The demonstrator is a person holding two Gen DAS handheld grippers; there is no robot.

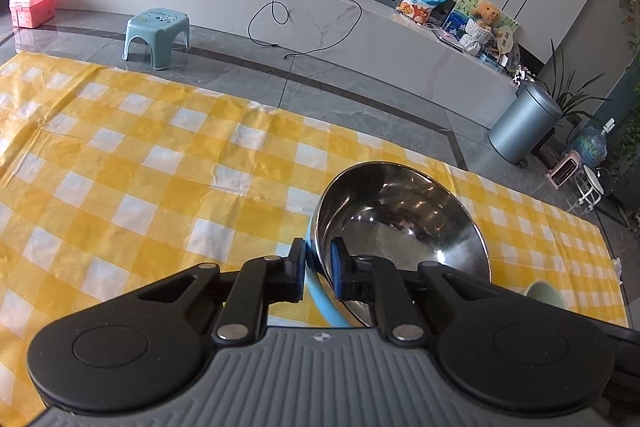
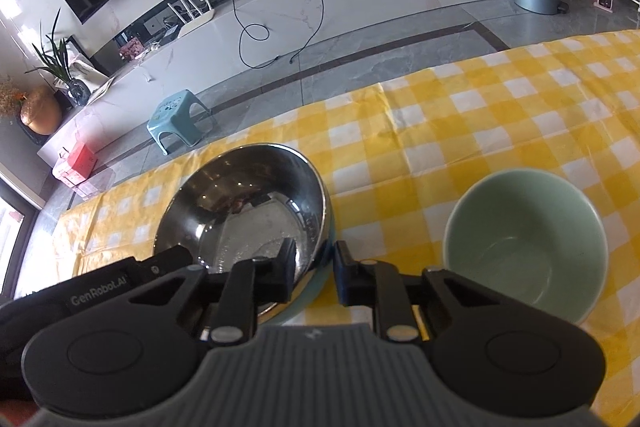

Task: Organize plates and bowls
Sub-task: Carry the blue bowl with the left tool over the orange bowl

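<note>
1. On the checked cloth [image 2: 500, 99], both grippers pinch the steel bowl [image 2: 244, 211]: left gripper [image 1: 318, 269] and right gripper [image 2: 316, 271] straddle its rim.
2. Green bowl [image 2: 524, 247] sits at 3 o'clock, unstacked.
3. No plates visible; organizing seems barely begun.

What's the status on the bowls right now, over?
Left gripper shut on steel bowl rim, right gripper straddling the opposite rim. Green bowl upright on checkered cloth, beside it. Nothing blocking.

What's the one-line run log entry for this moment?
left tool: shut on round steel bowl with blue outside rim | right tool: same rim, opposite side | pale green ceramic bowl: untouched
</note>
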